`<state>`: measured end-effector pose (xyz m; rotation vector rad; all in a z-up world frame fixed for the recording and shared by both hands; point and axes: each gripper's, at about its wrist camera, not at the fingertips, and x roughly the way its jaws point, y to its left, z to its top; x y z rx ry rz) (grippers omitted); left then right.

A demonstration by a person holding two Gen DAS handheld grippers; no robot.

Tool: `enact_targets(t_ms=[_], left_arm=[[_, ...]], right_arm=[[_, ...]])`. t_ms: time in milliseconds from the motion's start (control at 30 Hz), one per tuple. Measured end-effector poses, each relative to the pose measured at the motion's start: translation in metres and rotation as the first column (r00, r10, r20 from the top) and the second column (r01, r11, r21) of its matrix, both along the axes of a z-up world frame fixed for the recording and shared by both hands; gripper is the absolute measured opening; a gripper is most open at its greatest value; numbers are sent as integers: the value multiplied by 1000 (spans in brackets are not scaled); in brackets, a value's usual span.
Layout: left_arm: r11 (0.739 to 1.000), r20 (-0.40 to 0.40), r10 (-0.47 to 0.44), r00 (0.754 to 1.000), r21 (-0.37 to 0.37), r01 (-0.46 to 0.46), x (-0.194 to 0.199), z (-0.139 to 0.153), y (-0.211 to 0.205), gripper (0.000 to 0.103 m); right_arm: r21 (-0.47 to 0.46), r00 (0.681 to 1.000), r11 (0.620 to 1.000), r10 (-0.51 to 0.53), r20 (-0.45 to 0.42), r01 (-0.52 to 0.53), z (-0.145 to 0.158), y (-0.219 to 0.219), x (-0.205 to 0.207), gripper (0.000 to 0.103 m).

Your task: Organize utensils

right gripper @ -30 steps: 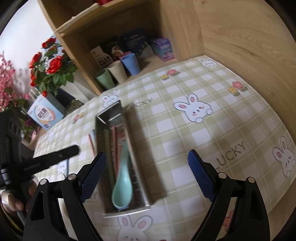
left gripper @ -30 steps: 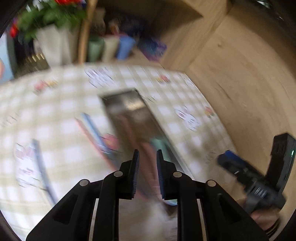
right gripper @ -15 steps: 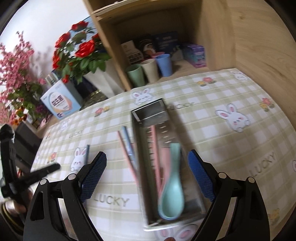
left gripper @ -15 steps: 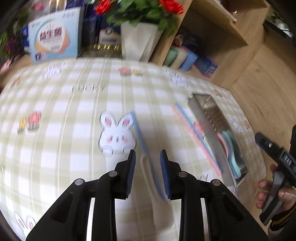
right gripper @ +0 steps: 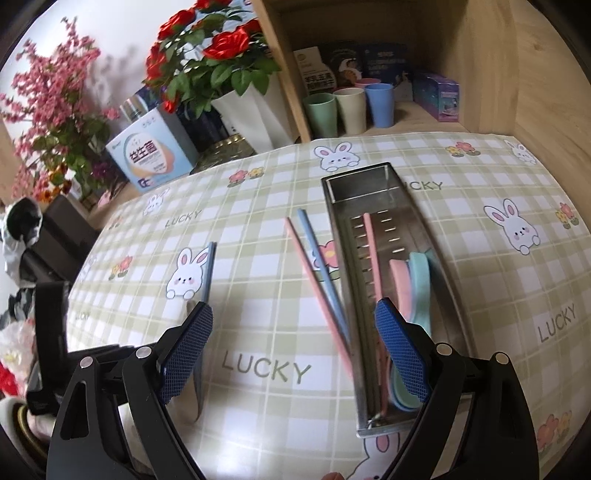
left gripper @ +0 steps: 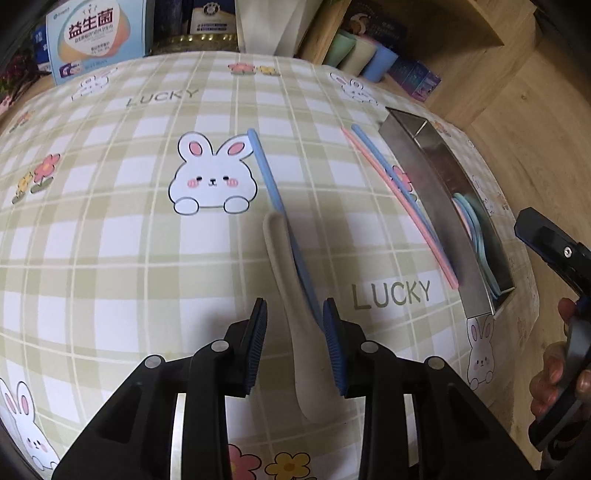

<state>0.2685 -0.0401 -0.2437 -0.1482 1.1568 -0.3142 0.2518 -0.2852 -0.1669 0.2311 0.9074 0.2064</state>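
Since half a second ago the left gripper (left gripper: 294, 332) has closed in, its open fingers straddling the beige spoon (left gripper: 295, 314) and lone blue chopstick (left gripper: 271, 184) on the counter (left gripper: 110, 240). Right gripper (right gripper: 293, 350) hovers wide open, empty. Spoons and a pink chopstick already lie in the metal tray (right gripper: 369, 186); a pink-and-blue pair (right gripper: 314, 266) waits beside it.

wall: pale wood panel (right gripper: 546, 92) | shelf: wooden cubby (right gripper: 369, 22) | table: checked bunny cloth (right gripper: 258, 314)
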Motion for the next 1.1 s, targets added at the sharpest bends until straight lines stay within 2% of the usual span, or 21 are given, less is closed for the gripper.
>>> enact_targets(t_ms=[100,267,400,633,667,733,800,933,1100], left_arm=[[1000,-26,1,1000,1,-1,1,-7,-1,30],[1000,-21,-5,1000,15,6,-2,-5,-3,29],[999,-22,24,999,37,-23,-5,-4,1,15],[989,15,106,994,107,-107,1,1,24,11],[983,30,121,992,134,-123,2,2,28,0],[977,24,135,991,162,-137,5,1,35,0],[981,-11,143,990,133,-140,5,-4,43,0],[988,-29,126,992,98,-123,3,-3,47,1],[993,-10,69,998,100,-68,0,2,39,6]], right_arm=[[-2,1000,1000,7,-5,-7,-1,3,0,86],[-1,1000,1000,12,-12,-12,-2,6,1,86],[-1,1000,1000,20,-17,-20,-3,9,1,86],[-3,999,1000,26,-32,-26,-6,11,2,86],[-2,999,1000,26,-35,-26,-6,11,2,86],[-1,999,1000,28,-39,-28,-7,12,3,86],[0,999,1000,30,-41,-30,-8,12,3,86],[3,998,999,34,-43,-34,-8,13,4,86],[4,998,999,34,-44,-34,-8,13,4,86]])
